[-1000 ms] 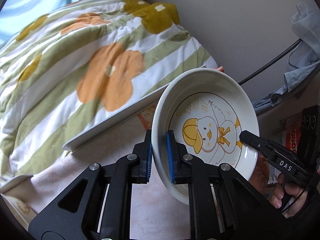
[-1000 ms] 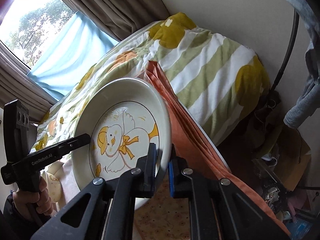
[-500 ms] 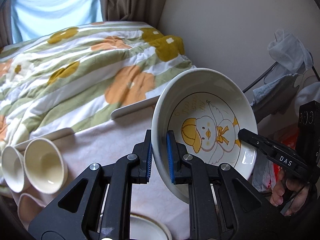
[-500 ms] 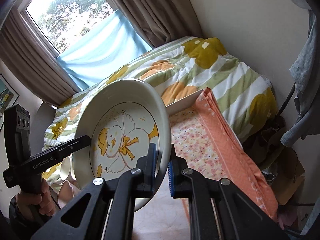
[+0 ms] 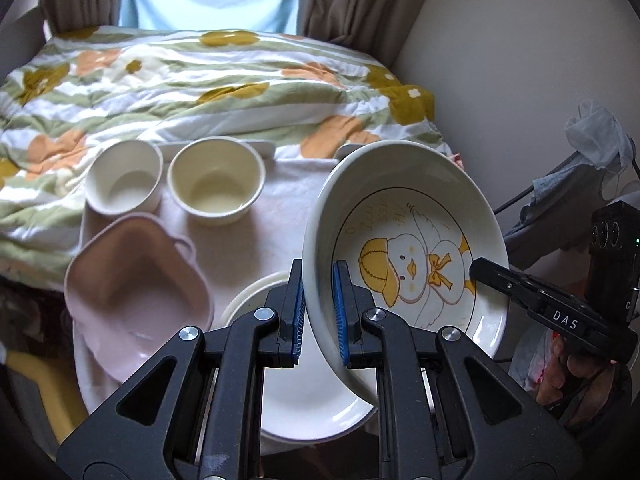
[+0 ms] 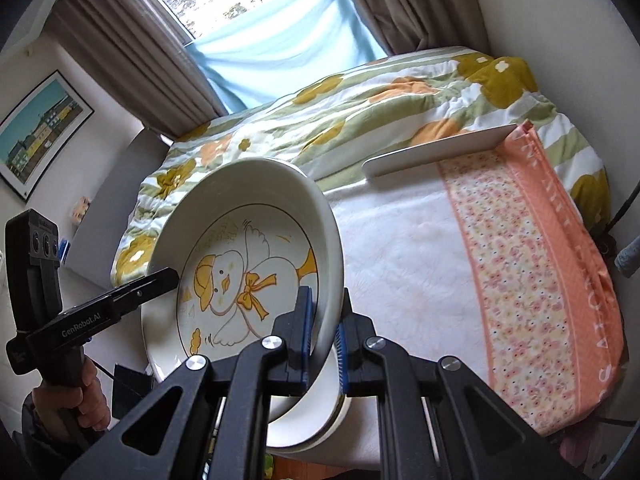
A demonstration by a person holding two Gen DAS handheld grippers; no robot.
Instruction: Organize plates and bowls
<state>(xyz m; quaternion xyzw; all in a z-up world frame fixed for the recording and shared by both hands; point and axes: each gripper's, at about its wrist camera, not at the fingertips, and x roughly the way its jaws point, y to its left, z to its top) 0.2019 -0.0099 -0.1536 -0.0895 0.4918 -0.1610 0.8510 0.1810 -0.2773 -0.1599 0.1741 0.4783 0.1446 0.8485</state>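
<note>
Both grippers hold one white deep plate with a yellow duck drawing (image 5: 408,248), tilted on edge above the table. My left gripper (image 5: 319,312) is shut on its left rim. My right gripper (image 6: 325,332) is shut on the opposite rim, with the duck plate (image 6: 248,280) filling the left of that view. A plain white plate (image 5: 304,404) lies flat on the table right under the duck plate. Two cream round bowls (image 5: 124,176) (image 5: 216,180) and a pink handled bowl (image 5: 136,296) stand on the table's left part.
The table has a white cloth (image 5: 256,240) with a pink floral border (image 6: 532,280). A bed with a green-striped flowered quilt (image 5: 200,80) lies just behind it. A wall, cables and hanging clothes (image 5: 592,140) are on the right.
Both grippers swung round with the duck plate and tipped down toward the table. The bowls and the plain white plate came into the left wrist view.
</note>
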